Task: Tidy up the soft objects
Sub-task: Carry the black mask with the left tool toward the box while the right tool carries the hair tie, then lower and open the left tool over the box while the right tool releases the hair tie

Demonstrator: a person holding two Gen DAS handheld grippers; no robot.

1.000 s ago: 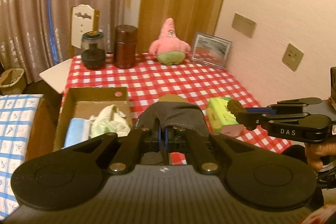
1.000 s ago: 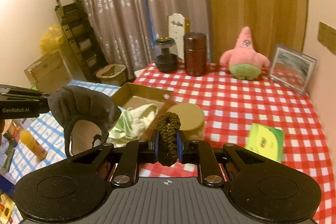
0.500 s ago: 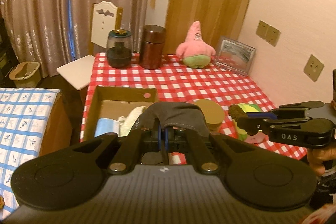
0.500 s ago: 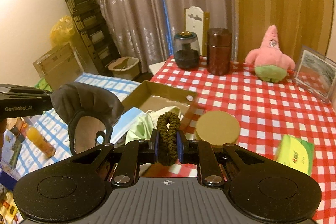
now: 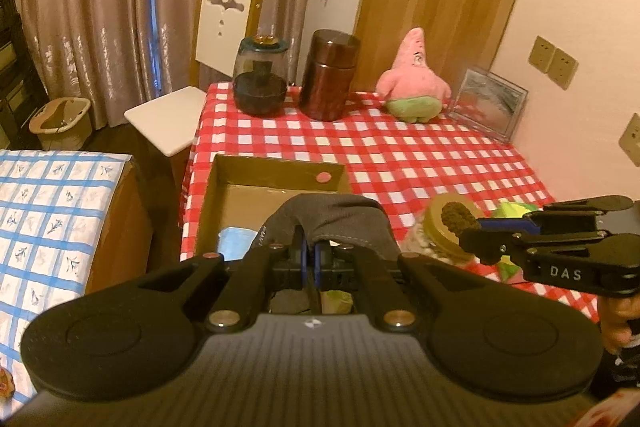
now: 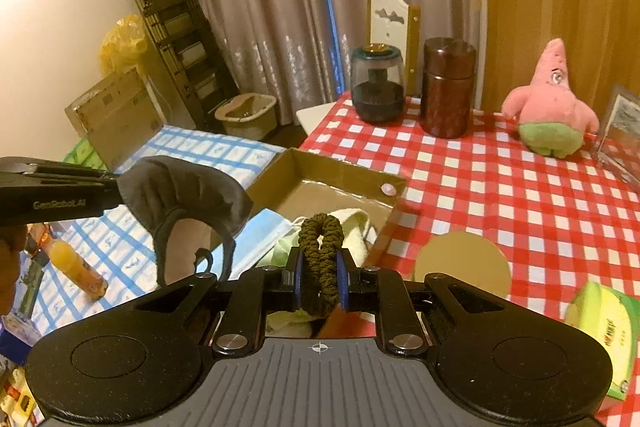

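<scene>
Two soft items are airborne at once, each pinched in its own claw. The left claw [image 5: 310, 255] is clamped tight on a dark grey fabric face mask [image 6: 180, 195], whose ear loops dangle freely beside the open brown cardboard box [image 6: 340, 173]. The right claw [image 6: 319, 277] is clamped on a dark olive braided hair scrunchie [image 6: 320, 247], which stands up in a loop between the blue pads. The box sits on the red-and-white checked tabletop [image 5: 400, 155] at its near-left edge and already holds a light blue surgical mask [image 6: 262, 233] and a pale green cloth [image 6: 356, 223]. Judgement: the step in hand is carrying both into the box. To do it well, bring each claw over the bare cardboard floor at the far end, not over the wall, lower until the fabric slackens, then release. The loops could snag on the near wall; the round tan lid [image 6: 462, 263] just beside the box should be avoided.
</scene>
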